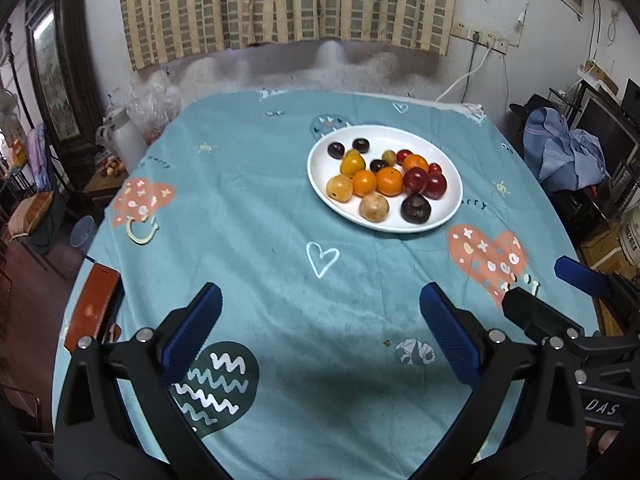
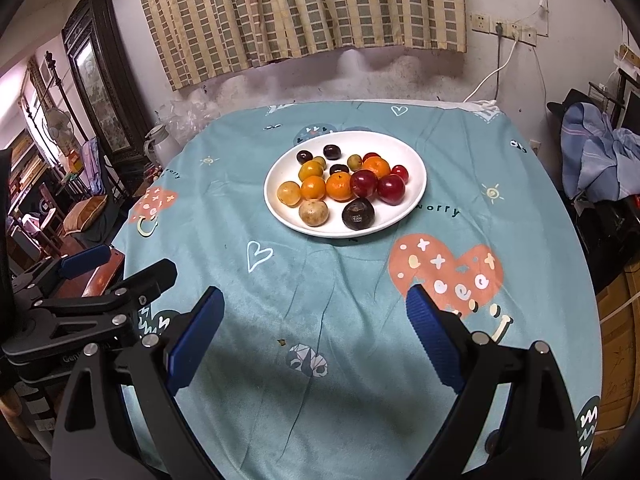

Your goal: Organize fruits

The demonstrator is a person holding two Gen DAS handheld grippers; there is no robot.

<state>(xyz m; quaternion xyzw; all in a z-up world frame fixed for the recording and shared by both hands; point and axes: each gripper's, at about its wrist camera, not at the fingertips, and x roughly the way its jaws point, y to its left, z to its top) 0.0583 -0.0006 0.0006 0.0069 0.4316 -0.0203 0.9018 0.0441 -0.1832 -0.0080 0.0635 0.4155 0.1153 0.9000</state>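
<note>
A white plate (image 1: 320, 184) of mixed fruits (image 1: 390, 181) sits on the far part of the teal-clothed worktop (image 1: 260, 240). Left gripper (image 1: 320, 320) and right gripper (image 2: 314, 312) hover near, fingers spread wide, empty.

a lived-in home room: a checked curtain (image 2: 304, 12) on a worn wall, a dark cabinet (image 2: 100, 76), a fan (image 2: 58, 122), piled clothes (image 2: 596, 160), a patterned cloth (image 2: 320, 280) on the counter.

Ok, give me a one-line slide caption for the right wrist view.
Open right gripper poised above a teal tablecloth, facing a white plate piled with mixed fruits.
</note>
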